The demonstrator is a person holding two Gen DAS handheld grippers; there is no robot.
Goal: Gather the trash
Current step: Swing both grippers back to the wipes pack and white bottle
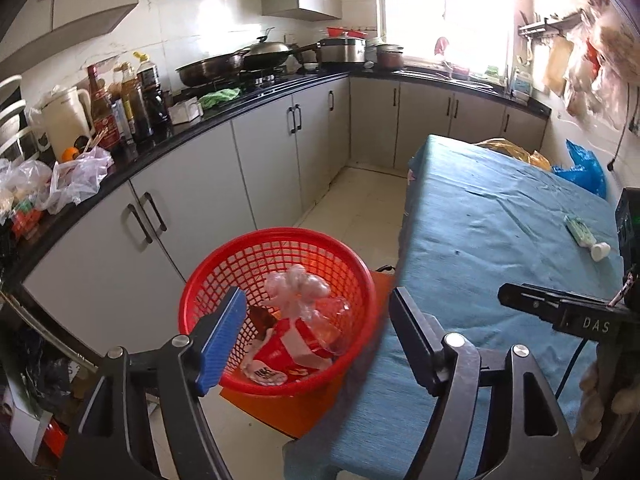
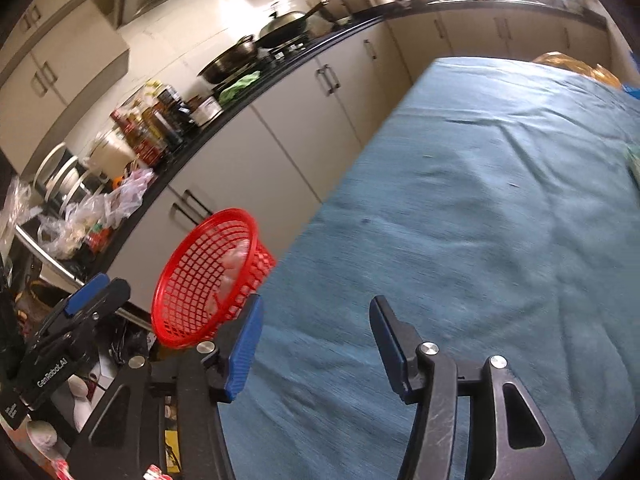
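A red mesh basket (image 1: 224, 276) stands beside the table's left edge and holds a knotted clear plastic bag (image 1: 298, 290) and a red and white wrapper (image 1: 288, 356). My left gripper (image 1: 320, 320) is open and empty just above the basket. A small white tube (image 1: 586, 236) lies on the blue tablecloth (image 1: 492, 232) at the right. My right gripper (image 2: 316, 328) is open and empty over the tablecloth (image 2: 460, 220), with the basket (image 2: 200, 280) to its left. The left gripper (image 2: 86, 294) shows at the left of the right wrist view.
A black kitchen counter (image 1: 192, 128) with bottles, pans and plastic bags runs along the left above grey cabinets. An orange stool (image 1: 280, 404) is under the basket. Yellow and blue bags (image 1: 576, 168) sit at the table's far end.
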